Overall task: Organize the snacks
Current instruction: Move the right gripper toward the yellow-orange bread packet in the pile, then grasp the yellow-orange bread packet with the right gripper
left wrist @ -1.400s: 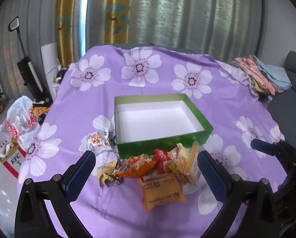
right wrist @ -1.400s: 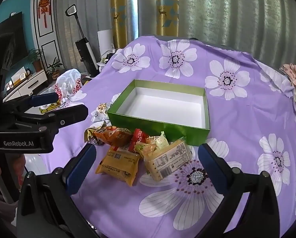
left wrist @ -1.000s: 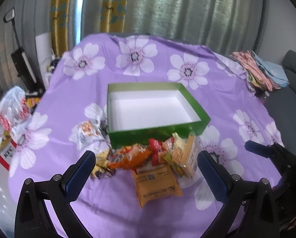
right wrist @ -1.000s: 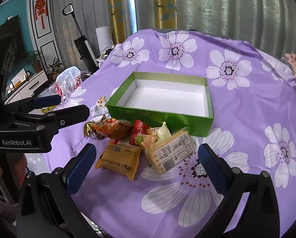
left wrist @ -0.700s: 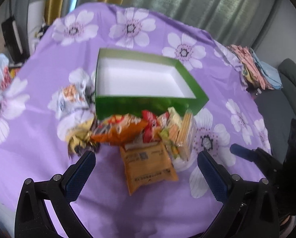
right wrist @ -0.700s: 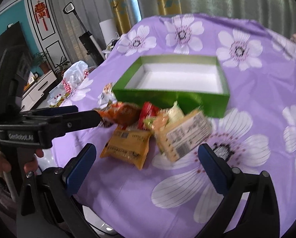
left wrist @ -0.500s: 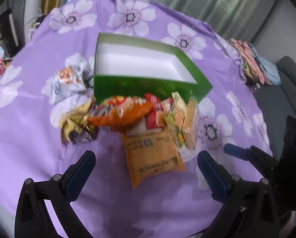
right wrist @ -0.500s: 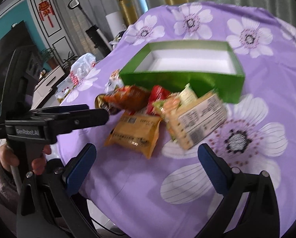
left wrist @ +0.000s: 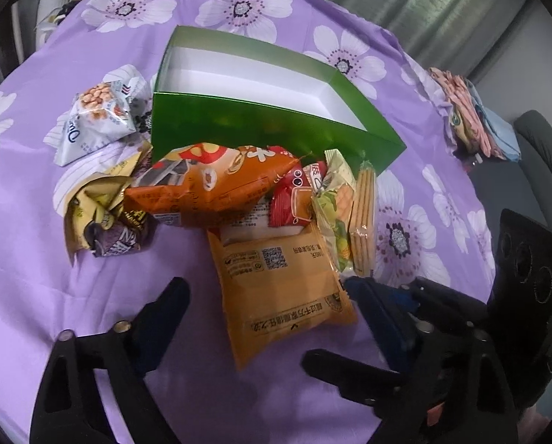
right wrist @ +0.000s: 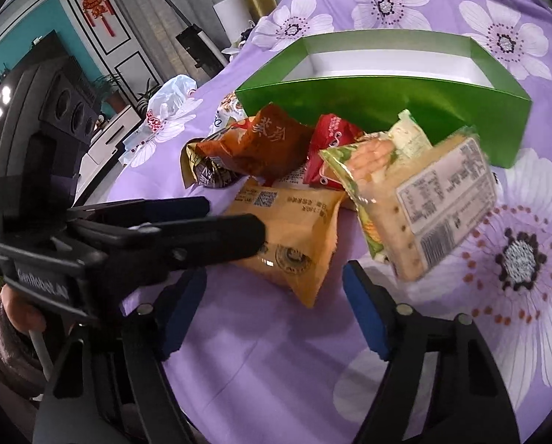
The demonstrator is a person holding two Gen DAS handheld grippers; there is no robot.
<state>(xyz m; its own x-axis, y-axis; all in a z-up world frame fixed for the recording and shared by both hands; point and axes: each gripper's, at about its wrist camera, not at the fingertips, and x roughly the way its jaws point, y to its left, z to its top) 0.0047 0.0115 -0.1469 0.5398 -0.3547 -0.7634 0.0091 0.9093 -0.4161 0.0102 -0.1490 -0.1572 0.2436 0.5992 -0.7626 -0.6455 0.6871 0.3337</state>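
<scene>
Left claw (left wrist: 265, 303) spread and closing, the yellow packet's (left wrist: 283, 288) near end between its 2 fingers, untouched. Right claw (right wrist: 276, 296) likewise closing around that packet's corner without contact. Remaining snacks (left wrist: 216, 185) lie heaped against the green box (left wrist: 268, 125), empty, on the purple cloth (left wrist: 35, 266).

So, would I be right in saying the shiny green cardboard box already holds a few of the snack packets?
Not quite: the shiny green cardboard box holds none. The left wrist view shows only its bare white floor, with the snack packets piled on the purple cloth in front of it.
</scene>
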